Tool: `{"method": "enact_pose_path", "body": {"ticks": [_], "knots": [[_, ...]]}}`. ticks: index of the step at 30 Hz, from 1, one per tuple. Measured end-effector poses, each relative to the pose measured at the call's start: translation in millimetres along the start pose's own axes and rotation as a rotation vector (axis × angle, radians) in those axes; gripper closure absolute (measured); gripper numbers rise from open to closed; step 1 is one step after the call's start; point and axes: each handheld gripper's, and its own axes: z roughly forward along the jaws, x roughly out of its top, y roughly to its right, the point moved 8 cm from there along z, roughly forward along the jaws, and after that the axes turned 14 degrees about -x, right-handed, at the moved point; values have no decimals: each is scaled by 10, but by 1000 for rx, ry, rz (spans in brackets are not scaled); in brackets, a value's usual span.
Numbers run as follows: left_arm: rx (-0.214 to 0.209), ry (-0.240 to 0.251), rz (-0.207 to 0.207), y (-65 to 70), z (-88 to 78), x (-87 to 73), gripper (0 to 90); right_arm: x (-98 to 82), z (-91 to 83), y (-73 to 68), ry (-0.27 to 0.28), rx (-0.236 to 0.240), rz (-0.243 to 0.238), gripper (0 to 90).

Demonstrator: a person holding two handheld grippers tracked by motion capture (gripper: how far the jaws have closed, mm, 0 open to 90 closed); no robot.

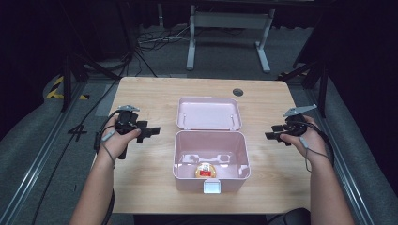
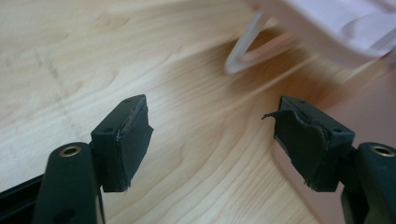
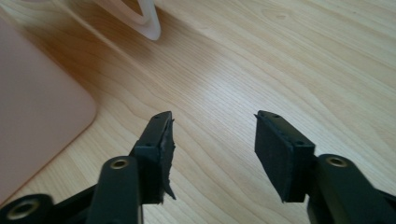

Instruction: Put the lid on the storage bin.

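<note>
The fingers of the left gripper [image 1: 149, 131] stand wide apart with nothing between them; in the left gripper view [image 2: 212, 142] only bare wood shows in the gap. The fingers of the right gripper [image 1: 271, 135] are likewise parted and empty, as the right gripper view [image 3: 212, 151] shows, with wood grain between the pads. Both grippers hover over the surface [image 1: 155, 96], pointing inward at each other from either side.

Between them sits the pink box [image 1: 211, 161], well apart from each pair of fingers, with its lid [image 1: 209, 113] swung open and lying back behind it. Inside the box, near its front wall, lies a small round yellow and red thing [image 1: 205, 170]. A white latch [image 1: 212, 187] sticks out at the box's front edge. In the left gripper view, the box's edge and a pale loop [image 2: 243, 51] lie just beyond the right finger.
</note>
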Motion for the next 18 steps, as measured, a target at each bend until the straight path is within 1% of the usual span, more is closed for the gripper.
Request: {"method": "enact_pose_path", "body": {"ticks": [1,2,3,4,5,6,8,9,10,11,12,13,15,16,17,18], "knots": [[3,1,16,24,4,40,250,-2,-4,10,4,-6,-5,433],[14,11,47,45,13,97,228,-5,-10,21,7,-7,-9,432],[14,11,47,45,13,97,205,-5,-10,21,7,-7,-9,432],[15,26,53,62,22,151,205,-6,-19,33,5,-6,-9,421],[9,36,34,79,35,196,205,-1,-28,40,13,-8,-4,397],[-5,33,41,91,49,231,224,19,-34,50,40,-17,-2,381],[-9,18,54,93,64,284,271,49,-61,36,86,-7,8,390],[-7,23,62,91,72,321,281,53,-71,23,100,8,12,399],[-7,23,62,91,72,321,281,47,-77,14,104,18,19,409],[-3,35,77,90,81,400,285,43,-76,17,116,19,21,418],[1,43,83,88,88,442,290,35,-75,18,118,18,26,456],[4,47,91,83,100,484,289,20,-74,12,119,26,18,529],[5,53,93,71,151,580,288,-13,-75,-15,124,47,-1,606],[6,50,94,63,171,613,288,-41,-80,-39,117,64,-28,626],[8,50,94,53,205,658,289,-56,-88,-50,113,70,-38,641],[18,50,96,36,245,715,294,-65,-100,-62,115,77,-32,648]]}}
